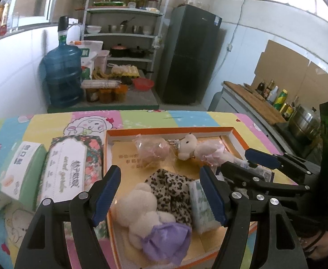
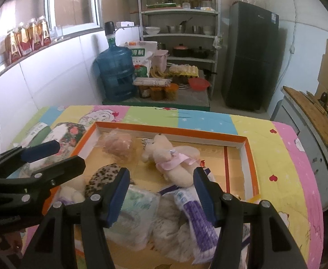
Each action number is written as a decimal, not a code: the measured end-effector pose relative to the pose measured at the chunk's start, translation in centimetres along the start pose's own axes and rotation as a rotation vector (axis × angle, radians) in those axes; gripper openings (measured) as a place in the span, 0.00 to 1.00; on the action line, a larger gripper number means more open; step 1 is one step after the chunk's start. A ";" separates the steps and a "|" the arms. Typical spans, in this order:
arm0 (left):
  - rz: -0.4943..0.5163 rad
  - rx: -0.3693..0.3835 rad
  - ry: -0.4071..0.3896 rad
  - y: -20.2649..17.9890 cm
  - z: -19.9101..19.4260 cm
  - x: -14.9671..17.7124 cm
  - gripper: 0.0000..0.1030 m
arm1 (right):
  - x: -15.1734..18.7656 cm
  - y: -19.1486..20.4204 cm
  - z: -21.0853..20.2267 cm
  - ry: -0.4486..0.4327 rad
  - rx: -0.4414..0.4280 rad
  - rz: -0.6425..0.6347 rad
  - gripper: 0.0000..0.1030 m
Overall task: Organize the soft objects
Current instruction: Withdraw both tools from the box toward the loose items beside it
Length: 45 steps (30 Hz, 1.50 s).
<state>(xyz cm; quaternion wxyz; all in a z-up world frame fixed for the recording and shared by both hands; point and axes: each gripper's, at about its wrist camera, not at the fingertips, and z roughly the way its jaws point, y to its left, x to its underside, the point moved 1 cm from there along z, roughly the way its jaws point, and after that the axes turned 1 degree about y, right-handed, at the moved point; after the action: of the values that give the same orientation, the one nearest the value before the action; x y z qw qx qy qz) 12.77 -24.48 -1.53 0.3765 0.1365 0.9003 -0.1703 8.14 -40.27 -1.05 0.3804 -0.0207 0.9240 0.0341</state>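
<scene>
Plush bears, wrapped tissue packs fill orange tray; both hand-held grippers agape.

The left gripper covers part of the cream bear in the purple dress, whose feet run off the bottom edge; the green tissue pack is partly behind a finger; printing on the floral pack is too blurred to read; in the right wrist view the leopard-print cloth is half hidden by the right gripper, and the purple-striped pack is cut off below.
</scene>
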 end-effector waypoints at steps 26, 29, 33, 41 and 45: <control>-0.012 -0.042 -0.119 5.9 -10.1 4.4 0.72 | 3.2 6.9 -5.4 -0.054 -0.034 0.020 0.57; -0.017 -0.054 -0.131 7.0 -11.0 5.0 0.72 | 3.4 7.9 -5.5 -0.053 -0.043 0.022 0.57; -0.032 -0.063 -0.139 8.5 -12.1 5.8 0.72 | 3.6 9.9 -5.9 -0.055 -0.053 0.011 0.57; -0.077 -0.069 -0.163 12.0 -14.4 7.4 0.72 | 3.5 14.4 -6.4 -0.060 -0.085 -0.045 0.57; -0.098 -0.085 -0.181 13.9 -15.7 8.2 0.72 | 3.5 16.9 -6.5 -0.059 -0.106 -0.078 0.57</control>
<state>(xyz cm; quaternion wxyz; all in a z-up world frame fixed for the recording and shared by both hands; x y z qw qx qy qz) 2.49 -4.54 0.04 0.4531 0.0604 0.8746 -0.1615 0.04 -23.95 1.88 0.4066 -0.0761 0.9078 0.0688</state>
